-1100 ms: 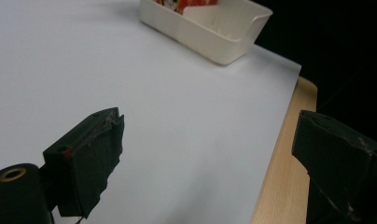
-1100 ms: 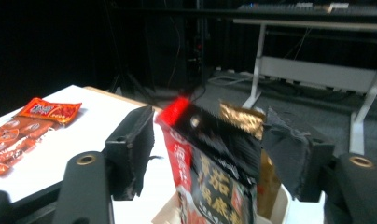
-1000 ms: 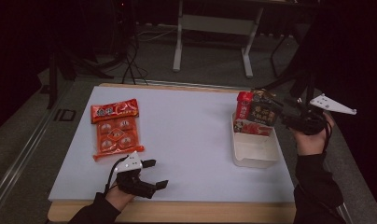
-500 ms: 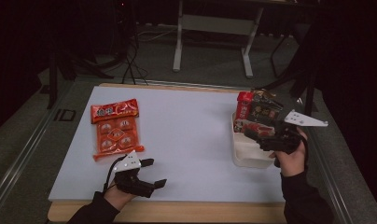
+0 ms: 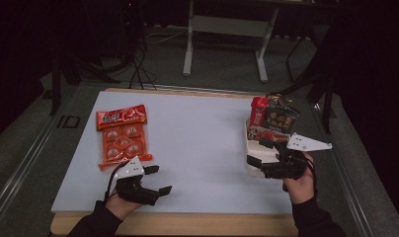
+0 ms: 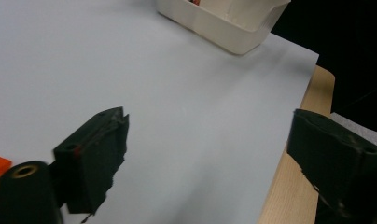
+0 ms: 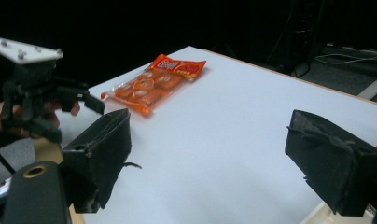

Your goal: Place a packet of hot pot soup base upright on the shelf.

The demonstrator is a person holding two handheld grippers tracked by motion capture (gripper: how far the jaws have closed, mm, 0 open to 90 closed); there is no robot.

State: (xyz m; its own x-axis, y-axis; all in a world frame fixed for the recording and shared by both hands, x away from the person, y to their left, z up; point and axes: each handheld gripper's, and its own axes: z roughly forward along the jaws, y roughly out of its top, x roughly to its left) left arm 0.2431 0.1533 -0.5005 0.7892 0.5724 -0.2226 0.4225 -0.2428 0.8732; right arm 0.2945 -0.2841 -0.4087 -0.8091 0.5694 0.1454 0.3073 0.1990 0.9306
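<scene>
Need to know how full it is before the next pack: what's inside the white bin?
The white bin holds upright snack packs at its far end: a red one and a dark one. The right gripper hangs over the near end, covering what lies there.

This looks like a lab or recording studio set up for handling trials, not a home or shop. A wooden bench [image 5: 187, 224] carries a plain pale sheet [image 5: 202, 143] that covers nearly its whole top, leaving bare wood along the near edge. The surroundings are kept dark, with black drapes or shadow on all sides. Beyond the far edge stands a white metal frame on splayed legs [image 5: 224, 44] on grey carpet, and black cables [image 5: 138, 64] trail across the floor past the far left corner. A metal rail [image 5: 24, 158] runs along the floor beside the left edge, with the letters ID [image 5: 68, 121] marked near it.
</scene>
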